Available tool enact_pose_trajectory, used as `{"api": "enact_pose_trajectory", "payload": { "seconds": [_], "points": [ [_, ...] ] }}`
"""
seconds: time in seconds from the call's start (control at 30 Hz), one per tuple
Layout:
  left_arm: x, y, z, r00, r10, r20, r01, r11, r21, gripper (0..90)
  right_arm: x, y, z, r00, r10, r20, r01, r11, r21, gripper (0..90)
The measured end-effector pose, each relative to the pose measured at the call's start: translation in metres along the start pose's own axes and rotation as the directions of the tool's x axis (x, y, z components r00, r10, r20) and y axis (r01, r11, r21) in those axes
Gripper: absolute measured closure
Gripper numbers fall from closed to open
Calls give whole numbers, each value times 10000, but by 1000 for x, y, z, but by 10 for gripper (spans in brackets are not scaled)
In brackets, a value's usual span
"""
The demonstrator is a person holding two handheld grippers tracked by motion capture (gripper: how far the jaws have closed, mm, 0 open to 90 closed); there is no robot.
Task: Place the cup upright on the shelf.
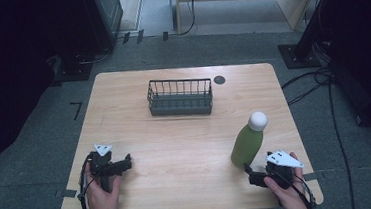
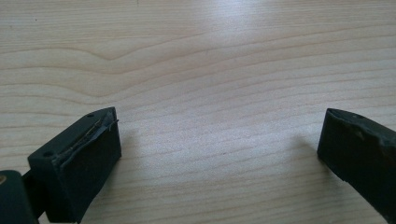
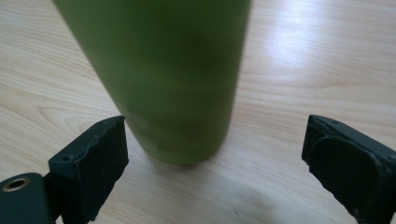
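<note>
Where the wooden table (image 1: pixel 187 149) fills the high view, a green bottle (image 1: pixel 246 147) with a white cap (image 1: pixel 258 121) stands upright at about four o'clock from the table's middle. No brand, label or writing can be read on the bottle, on either gripper or anywhere on the table.

At five o'clock, just below the bottle's base, a hand holds the right gripper (image 1: pixel 252 175), its black jaws pointing toward the bottle. At eight o'clock, well apart from the bottle, the other hand holds the left gripper (image 1: pixel 127 163) low over bare wood. A dark wire basket (image 1: pixel 179 97) sits at twelve o'clock near the far edge, with a small dark round disc (image 1: pixel 219 80) just beside it at one o'clock.

From above, neither claw's opening can be judged. The gripper views settle it. Seen along the right gripper (image 3: pixel 215 140), the jaws stand wide apart, and the green bottle (image 3: pixel 163 79) rises just ahead of them, nearer the jaw at the picture's left, with bare wood visible between each pad and the bottle; nothing is held. This close view shows the bottle's plain matt green wall and rounded base, but not its cap.

Seen along the left gripper (image 2: pixel 219 135), the jaws are likewise spread wide, with pale wood grain between them and nothing gripped.
</note>
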State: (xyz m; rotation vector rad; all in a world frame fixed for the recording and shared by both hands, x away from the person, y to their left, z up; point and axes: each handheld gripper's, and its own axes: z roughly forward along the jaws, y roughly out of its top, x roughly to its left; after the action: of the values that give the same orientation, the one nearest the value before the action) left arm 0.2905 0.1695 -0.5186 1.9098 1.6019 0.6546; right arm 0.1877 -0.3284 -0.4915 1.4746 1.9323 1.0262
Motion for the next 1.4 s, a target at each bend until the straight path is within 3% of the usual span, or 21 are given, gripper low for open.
{"api": "enact_pose_trajectory", "payload": {
  "seconds": [0.27,0.8,0.97,1.4],
  "points": [
    [0,0,0,10000,0,1,0,10000,1,1,7,18,0,9986,229,-470,-262,9971,-721,67],
    [0,0,0,10000,3,0,-3,10000,2,1,19,50,1,9987,374,-359,-425,9870,-1548,133],
    [0,0,0,10000,-6,4,6,10000,1,1,20,55,2,9978,483,-448,-553,9838,-1707,172],
    [0,0,0,10000,38,54,-38,10000,5,1,23,63,6,9994,302,-165,-329,9796,-1982,200]
  ]
}}
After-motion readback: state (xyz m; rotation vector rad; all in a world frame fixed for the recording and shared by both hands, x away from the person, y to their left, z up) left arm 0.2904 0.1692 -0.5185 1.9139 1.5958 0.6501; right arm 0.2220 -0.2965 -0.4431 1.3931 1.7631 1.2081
